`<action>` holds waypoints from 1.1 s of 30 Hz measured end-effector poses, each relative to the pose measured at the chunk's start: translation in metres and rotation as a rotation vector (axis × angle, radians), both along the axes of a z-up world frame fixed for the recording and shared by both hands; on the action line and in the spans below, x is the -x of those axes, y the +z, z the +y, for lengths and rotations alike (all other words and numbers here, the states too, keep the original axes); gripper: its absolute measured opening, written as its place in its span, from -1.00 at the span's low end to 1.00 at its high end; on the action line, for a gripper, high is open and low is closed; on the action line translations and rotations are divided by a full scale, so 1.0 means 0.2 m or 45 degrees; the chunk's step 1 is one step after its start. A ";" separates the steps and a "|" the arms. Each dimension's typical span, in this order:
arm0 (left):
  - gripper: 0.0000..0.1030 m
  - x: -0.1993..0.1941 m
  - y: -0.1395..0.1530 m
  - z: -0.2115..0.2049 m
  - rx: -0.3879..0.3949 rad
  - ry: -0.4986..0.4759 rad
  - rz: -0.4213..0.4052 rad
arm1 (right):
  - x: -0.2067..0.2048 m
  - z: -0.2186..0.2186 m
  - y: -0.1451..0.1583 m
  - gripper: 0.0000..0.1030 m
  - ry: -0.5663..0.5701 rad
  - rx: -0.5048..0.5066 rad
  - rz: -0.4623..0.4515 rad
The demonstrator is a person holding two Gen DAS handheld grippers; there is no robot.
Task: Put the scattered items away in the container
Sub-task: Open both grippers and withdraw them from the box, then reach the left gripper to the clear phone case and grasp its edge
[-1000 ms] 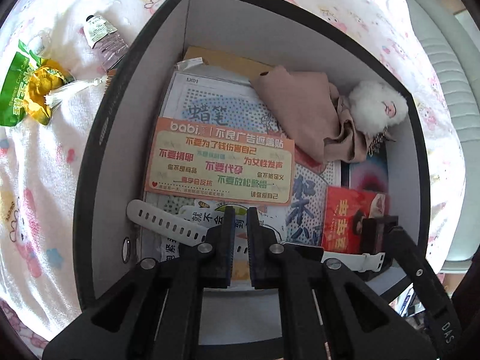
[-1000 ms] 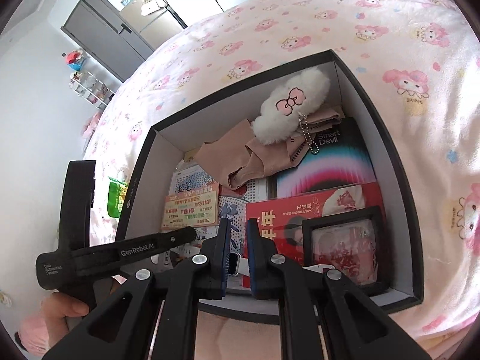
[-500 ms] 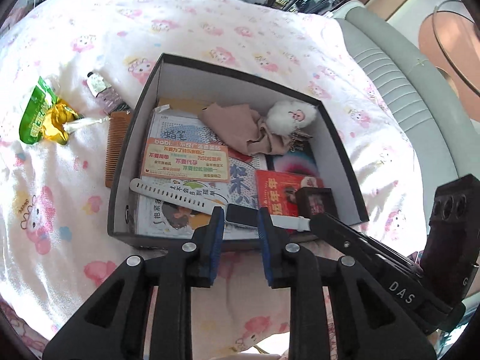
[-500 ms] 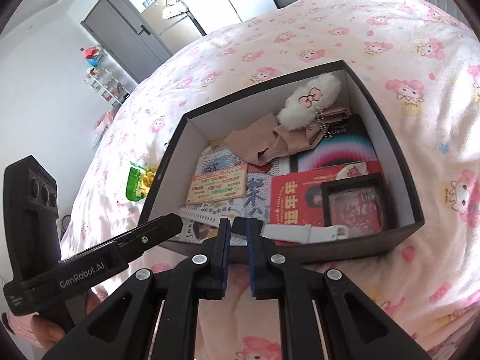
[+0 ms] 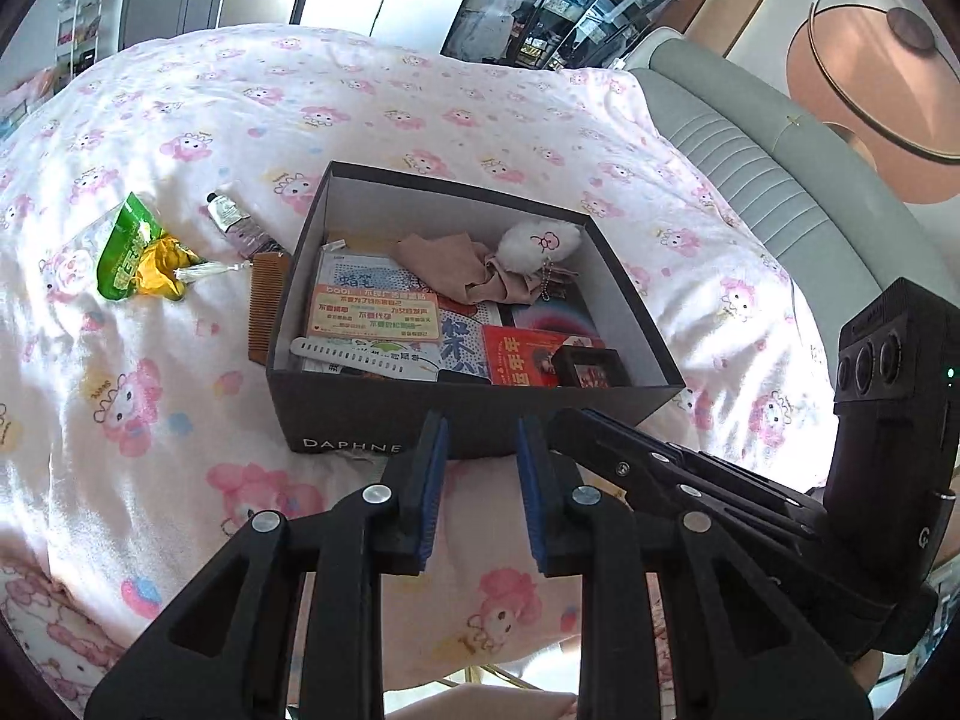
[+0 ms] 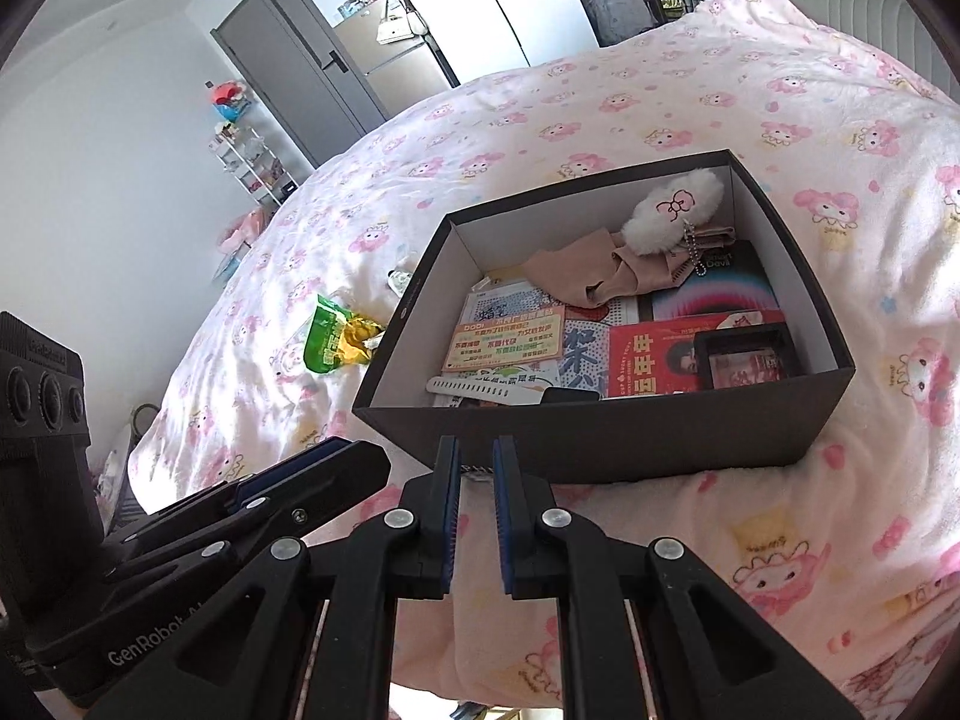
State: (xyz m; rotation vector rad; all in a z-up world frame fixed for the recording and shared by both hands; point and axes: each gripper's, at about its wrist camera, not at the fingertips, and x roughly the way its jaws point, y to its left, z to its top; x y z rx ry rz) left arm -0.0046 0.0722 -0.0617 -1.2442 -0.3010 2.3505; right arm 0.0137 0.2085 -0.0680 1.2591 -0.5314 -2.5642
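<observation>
A black shoebox (image 5: 360, 420) stands on the bed, also seen in the right wrist view (image 6: 600, 438). In it lie a white watch strap (image 5: 354, 357), an orange card (image 5: 372, 315), a beige cloth (image 5: 456, 267), a white plush (image 5: 540, 243), a red booklet (image 5: 516, 360) and a small black frame (image 5: 591, 366). Left of the box on the cover lie a green and yellow snack packet (image 5: 135, 255), a wooden comb (image 5: 267, 306) and a small tube (image 5: 231, 222). My left gripper (image 5: 480, 426) hangs open and empty before the box's near wall. My right gripper (image 6: 477, 447) is beside it, shut with nothing held.
The bed cover (image 5: 150, 420) is white with pink cartoon prints and drops away just below the grippers. A grey padded headboard (image 5: 780, 192) runs along the right. Grey wardrobe doors (image 6: 312, 72) and a wire shelf (image 6: 252, 162) stand beyond the bed.
Both grippers have drawn back and up out of the box to its near side. The left jaws have opened. The white watch strap stays in the box.
</observation>
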 end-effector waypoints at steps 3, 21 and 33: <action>-0.56 -0.03 0.02 -0.02 -0.010 0.015 0.015 | -0.02 -0.02 0.03 -0.83 0.009 -0.022 0.022; -0.56 -0.11 0.12 -0.14 0.049 0.099 0.062 | -0.04 -0.16 0.12 -0.83 0.110 -0.032 0.068; -0.56 -0.07 0.16 -0.41 0.046 0.239 0.098 | 0.07 -0.42 0.22 -0.83 0.240 -0.089 0.118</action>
